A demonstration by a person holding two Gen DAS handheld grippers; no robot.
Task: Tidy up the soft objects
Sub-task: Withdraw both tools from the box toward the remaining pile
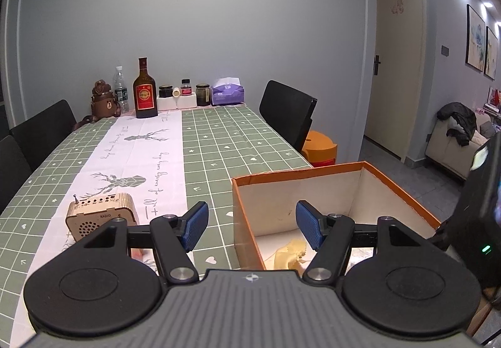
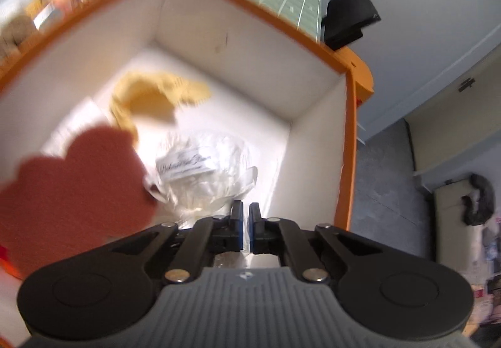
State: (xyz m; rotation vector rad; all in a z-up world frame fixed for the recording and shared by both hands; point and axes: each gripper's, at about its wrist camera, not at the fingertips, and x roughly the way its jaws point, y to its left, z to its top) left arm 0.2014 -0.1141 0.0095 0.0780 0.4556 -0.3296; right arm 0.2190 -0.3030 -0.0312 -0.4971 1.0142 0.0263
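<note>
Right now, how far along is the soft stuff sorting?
Done: a yellow cloth and a clear plastic bag lie in the orange box. In hand: nothing clearly; the right tongs are nearly shut, the left tongs open. A red-brown felt piece is over the box. Left: blurred items outside.

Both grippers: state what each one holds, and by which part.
The left gripper is open and holds nothing. The right gripper is nearly shut above the box; whether it pinches the clear bag cannot be told.
</note>
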